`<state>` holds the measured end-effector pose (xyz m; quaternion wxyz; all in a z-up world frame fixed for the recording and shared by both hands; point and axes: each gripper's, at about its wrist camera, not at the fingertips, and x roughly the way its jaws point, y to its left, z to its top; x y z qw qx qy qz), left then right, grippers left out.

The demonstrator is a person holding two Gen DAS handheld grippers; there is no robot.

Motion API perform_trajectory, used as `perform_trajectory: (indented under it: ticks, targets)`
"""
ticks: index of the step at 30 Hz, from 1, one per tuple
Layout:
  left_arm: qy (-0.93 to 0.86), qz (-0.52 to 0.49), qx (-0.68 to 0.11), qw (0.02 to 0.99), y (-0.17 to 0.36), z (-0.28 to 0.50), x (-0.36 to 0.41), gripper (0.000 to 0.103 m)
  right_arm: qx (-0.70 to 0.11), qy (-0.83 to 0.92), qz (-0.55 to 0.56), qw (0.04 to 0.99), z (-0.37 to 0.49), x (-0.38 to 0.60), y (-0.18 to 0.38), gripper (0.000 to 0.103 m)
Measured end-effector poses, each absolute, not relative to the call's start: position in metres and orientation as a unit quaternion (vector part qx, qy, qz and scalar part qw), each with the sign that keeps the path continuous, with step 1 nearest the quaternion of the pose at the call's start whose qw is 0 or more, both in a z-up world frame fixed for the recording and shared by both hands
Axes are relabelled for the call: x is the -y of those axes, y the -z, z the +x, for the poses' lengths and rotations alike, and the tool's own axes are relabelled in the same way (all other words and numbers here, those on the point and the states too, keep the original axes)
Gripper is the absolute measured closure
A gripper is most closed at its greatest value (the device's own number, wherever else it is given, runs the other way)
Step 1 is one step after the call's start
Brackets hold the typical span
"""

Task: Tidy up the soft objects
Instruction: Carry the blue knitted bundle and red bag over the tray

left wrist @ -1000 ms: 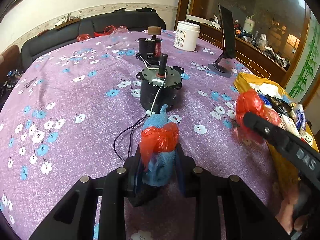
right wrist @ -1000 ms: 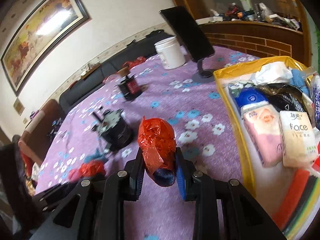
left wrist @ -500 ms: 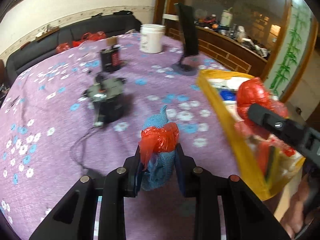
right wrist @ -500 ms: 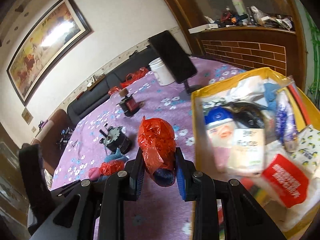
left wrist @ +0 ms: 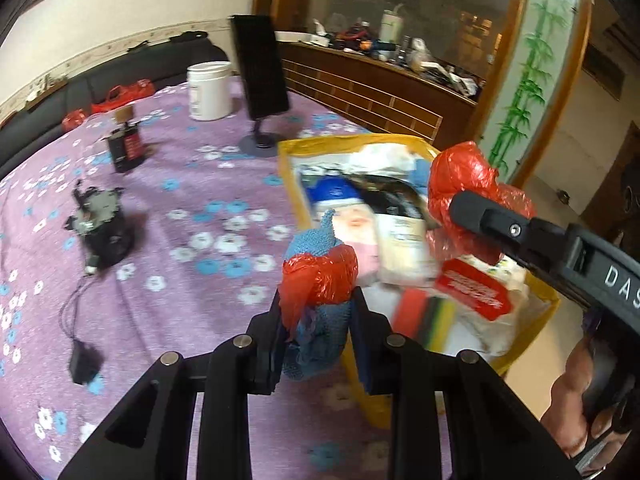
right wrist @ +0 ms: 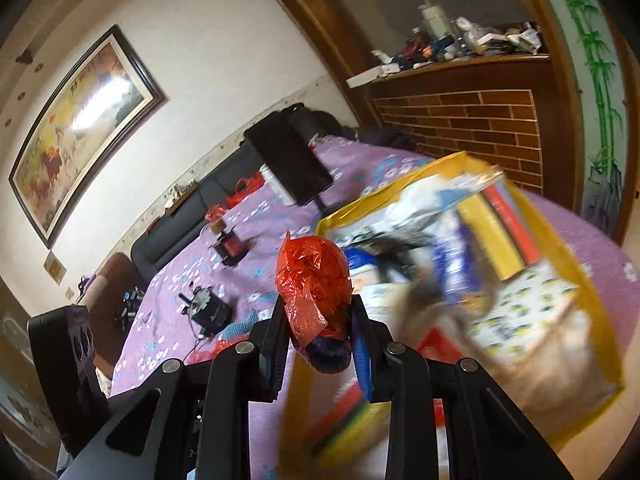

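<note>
**Two wrapped bundles held over the yellow bag**

The left gripper (left wrist: 316, 332) is clamped on one blue knitted cloth (left wrist: 316, 240) with a red plastic wrap (left wrist: 320, 276) around its middle; the cloth stands up between the jaws, its tip pointing to 12 o'clock. The right gripper (right wrist: 320, 336) is clamped on one red plastic bundle (right wrist: 316, 280) with a dark blue end (right wrist: 328, 354) below the pads. In the left view this bundle (left wrist: 460, 176) is at 2 o'clock from the cloth, above the one yellow bag (left wrist: 288, 176). The bag is full of packets and lies on the purple flowered tablecloth (left wrist: 192, 240). At 10 o'clock stand one small motor (left wrist: 100, 224), one white tub (left wrist: 210, 90) and one black phone on a stand (left wrist: 260, 76).
</note>
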<state>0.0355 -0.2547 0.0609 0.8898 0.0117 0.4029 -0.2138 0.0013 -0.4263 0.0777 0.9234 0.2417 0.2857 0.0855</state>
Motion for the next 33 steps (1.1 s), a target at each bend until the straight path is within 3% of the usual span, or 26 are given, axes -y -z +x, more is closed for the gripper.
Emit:
perform_trajectory:
  ticks: [16, 33]
  targets:
    - [0.241, 0.055, -0.412, 0.877, -0.04, 0.026, 0.322, 0.076, -0.319, -0.028, 0.231, 0.919, -0.011, 0.482, -0.049, 0.073]
    - [0.207, 0.117, -0.362, 0.901, -0.036, 0.021, 0.349, 0.075, -0.343, -0.017, 0.224, 0.912, 0.015, 0.485, -0.034, 0.073]
